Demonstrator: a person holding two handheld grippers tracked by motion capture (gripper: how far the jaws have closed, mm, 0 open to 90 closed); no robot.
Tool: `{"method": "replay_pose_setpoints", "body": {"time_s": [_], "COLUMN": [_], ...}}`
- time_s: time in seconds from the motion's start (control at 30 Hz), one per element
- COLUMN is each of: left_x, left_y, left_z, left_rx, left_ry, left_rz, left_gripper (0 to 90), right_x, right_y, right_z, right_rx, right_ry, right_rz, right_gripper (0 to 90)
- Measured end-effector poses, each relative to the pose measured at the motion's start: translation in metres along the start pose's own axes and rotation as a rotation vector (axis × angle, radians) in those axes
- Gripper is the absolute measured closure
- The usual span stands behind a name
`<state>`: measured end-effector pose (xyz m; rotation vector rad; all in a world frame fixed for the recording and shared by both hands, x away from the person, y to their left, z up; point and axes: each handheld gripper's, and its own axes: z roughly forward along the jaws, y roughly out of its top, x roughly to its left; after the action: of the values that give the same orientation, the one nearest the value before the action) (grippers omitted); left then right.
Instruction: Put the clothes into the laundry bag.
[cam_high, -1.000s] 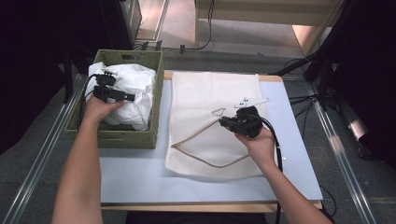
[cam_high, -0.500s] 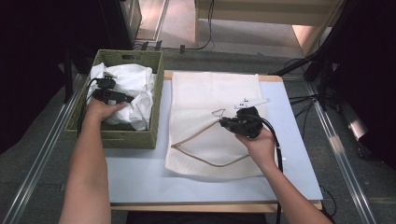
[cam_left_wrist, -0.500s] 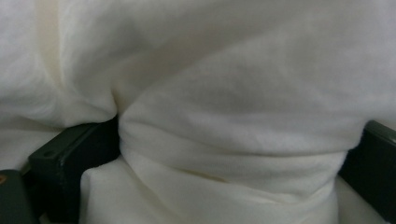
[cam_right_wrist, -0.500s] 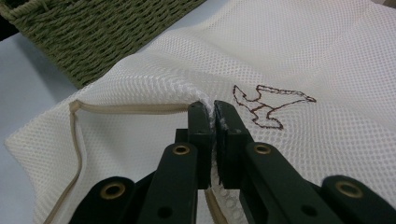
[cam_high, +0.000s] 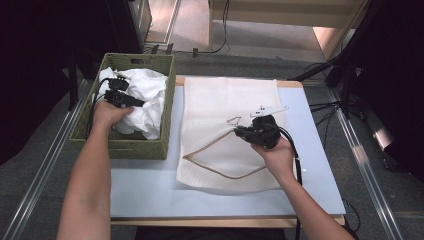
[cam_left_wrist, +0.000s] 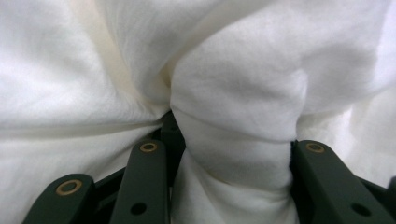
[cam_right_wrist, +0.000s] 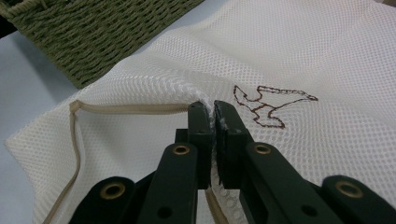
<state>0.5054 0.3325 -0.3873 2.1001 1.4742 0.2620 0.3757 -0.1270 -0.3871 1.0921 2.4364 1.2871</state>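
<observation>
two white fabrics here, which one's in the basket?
The crumpled white cloth, bunched in the green basket with the left gripper shut on a fold. The mesh bag lies flat on the table, with a tan zip.

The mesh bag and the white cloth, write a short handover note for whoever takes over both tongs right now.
Left tongs: in the green basket; the jaws have just been closing, and a fold of the white cloth is bunched between them.
Right tongs: shut on the upper layer of the mesh bag at its tan-edged opening, holding it up.
The bag lies flat on the table, right of the basket.
Done: bag mouth held open, cloth gripped.
Left: lift the cloth out and probably feed it into the bag.
</observation>
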Motion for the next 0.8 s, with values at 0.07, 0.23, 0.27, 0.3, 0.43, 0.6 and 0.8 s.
{"method": "replay_pose_setpoints", "body": {"time_s": [0.07, 0.23, 0.27, 0.3, 0.43, 0.6, 0.8], "left_x": [-0.007, -0.008, -0.006, -0.001, 0.003, 0.009, 0.021], "left_y": [0.008, 0.010, 0.008, 0.003, -0.001, 0.001, -0.008], "left_z": [-0.002, 0.005, 0.007, 0.008, 0.002, -0.014, -0.023], "left_rx": [-0.025, -0.040, -0.038, -0.038, -0.047, -0.027, -0.058], "left_ry": [-0.068, -0.153, -0.152, -0.129, -0.067, -0.010, 0.079], "left_rz": [0.009, -0.010, -0.024, -0.026, -0.032, -0.101, -0.173], "left_gripper": [62.9, 60.8, 58.8, 55.9, 37.8, 13.9, 0.0], "right_x": [0.000, 0.000, 0.000, -0.001, -0.001, 0.000, -0.001], "right_y": [0.000, 0.001, 0.000, 0.000, 0.000, 0.000, -0.001], "right_z": [0.000, 0.000, 0.000, 0.000, 0.000, -0.001, -0.001], "right_rx": [0.001, 0.001, 0.001, 0.003, -0.003, -0.001, -0.003], "right_ry": [0.001, 0.002, 0.005, 0.005, 0.007, 0.004, 0.003], "right_rz": [0.000, -0.005, -0.004, -0.005, -0.002, 0.002, -0.001], "right_gripper": [87.7, 87.7, 87.6, 87.7, 87.6, 87.5, 87.5]}}
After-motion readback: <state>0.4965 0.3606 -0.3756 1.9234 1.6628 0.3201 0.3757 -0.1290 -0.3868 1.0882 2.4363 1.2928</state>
